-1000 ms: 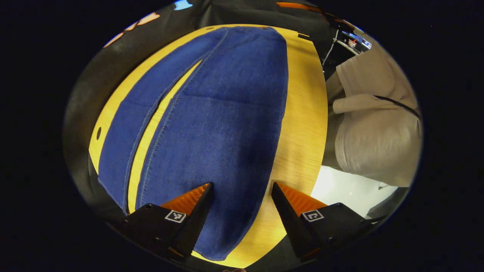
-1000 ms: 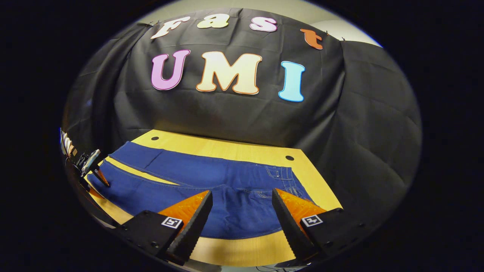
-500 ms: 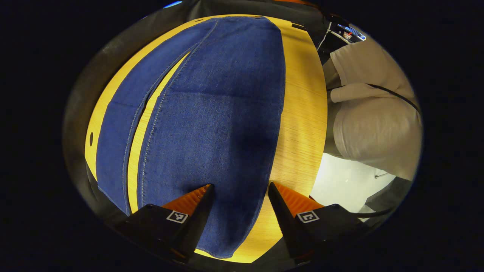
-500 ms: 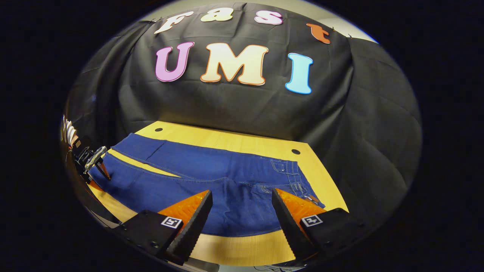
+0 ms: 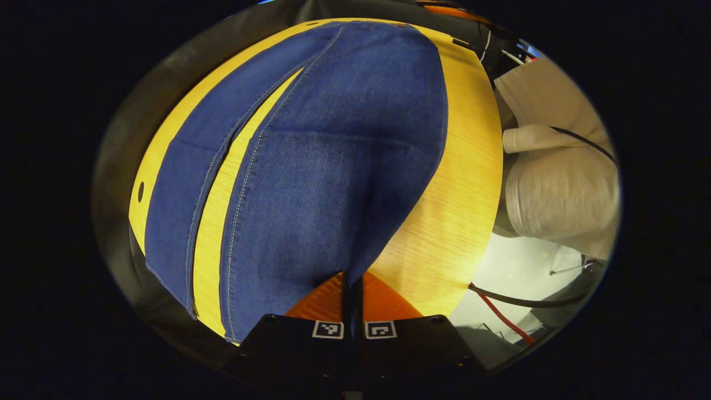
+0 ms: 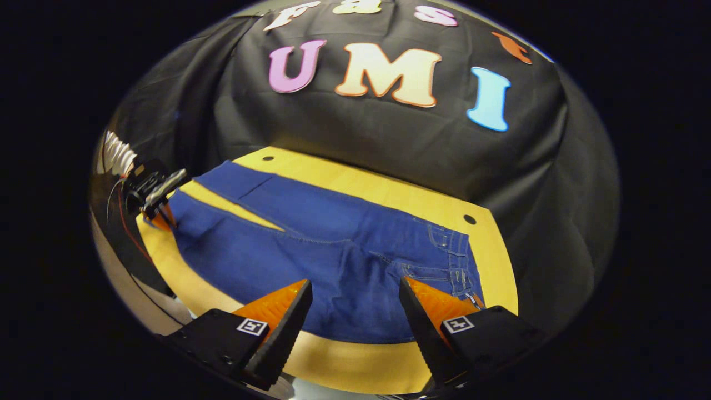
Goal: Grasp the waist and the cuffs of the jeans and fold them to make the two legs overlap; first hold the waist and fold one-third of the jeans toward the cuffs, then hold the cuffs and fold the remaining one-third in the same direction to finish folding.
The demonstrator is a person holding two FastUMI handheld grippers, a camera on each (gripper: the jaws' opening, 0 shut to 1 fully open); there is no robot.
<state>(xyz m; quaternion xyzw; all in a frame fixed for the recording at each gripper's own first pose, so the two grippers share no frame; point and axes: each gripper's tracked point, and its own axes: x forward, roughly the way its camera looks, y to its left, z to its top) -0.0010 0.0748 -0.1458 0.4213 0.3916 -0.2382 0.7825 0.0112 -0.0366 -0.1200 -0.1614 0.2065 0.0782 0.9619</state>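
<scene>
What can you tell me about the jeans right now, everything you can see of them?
The jeans are dark blue denim with pale stitching, lying flat on the yellow wooden table, legs spread with a strip of table between them. Belt loops and pockets mark the waist. The left gripper has its jaws shut on the near leg's cuff; the right gripper hangs open over the waist.

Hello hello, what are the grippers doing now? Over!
Left gripper shut on near cuff of blue denim jeans. Right gripper open over waist. Jeans flat on yellow wooden table. Nothing blocking.

place: recording booth, lab-like | cues: black cloth wall (image 6: pixel 389 150) behind the wooden surface (image 6: pixel 389 194); loose cables (image 5: pixel 500 311) on pale floor (image 5: pixel 516 272) beside the surface
</scene>
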